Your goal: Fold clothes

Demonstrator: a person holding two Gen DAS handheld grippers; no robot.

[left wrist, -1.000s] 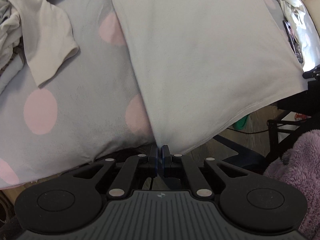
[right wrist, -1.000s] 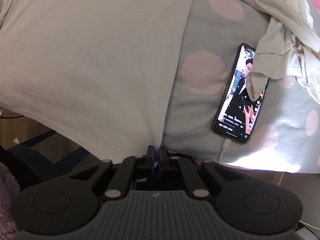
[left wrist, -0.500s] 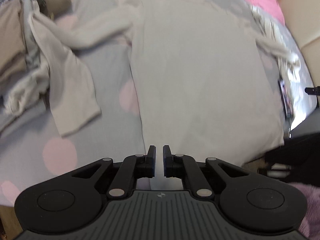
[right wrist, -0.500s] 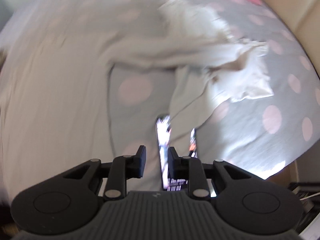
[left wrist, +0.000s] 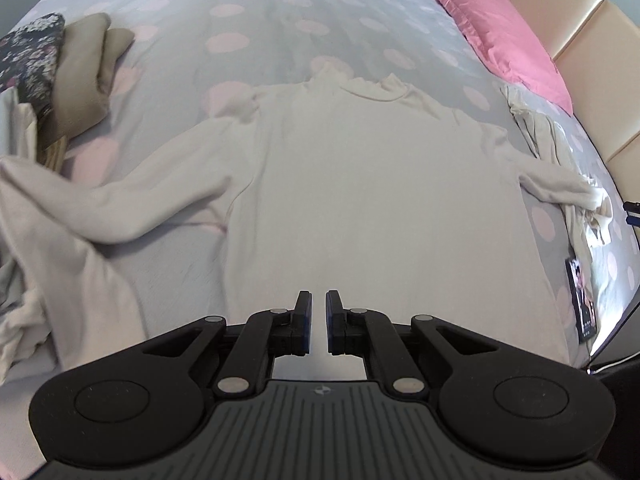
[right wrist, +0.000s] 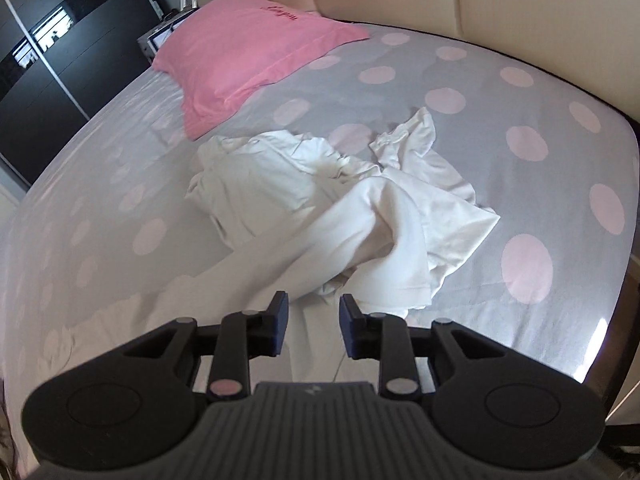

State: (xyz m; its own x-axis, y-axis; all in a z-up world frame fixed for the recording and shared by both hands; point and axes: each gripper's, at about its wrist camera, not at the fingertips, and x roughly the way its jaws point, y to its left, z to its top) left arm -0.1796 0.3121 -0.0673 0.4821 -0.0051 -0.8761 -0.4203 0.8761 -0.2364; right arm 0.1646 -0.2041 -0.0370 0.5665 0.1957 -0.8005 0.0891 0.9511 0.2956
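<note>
- Cream long-sleeved top point(left wrist: 360, 208) now lies flat on the spotted bedsheet point(left wrist: 280, 28), ahead of the left claw point(left wrist: 316, 322), which has let its hem go; only a narrow gap shows, nothing held.
- Right claw point(right wrist: 313, 326) has just been opening, empty, above what seems the top's right sleeve point(right wrist: 360, 232).
- Sleeve folding likely comes next.

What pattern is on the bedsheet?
Grey bedsheet with pale pink polka dots, clearest in the right wrist view.

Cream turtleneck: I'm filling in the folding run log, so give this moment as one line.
cream turtleneck: spread flat on bed | left claw: empty, slightly parted | right claw: empty, just been opening | next: likely sleeve
</note>
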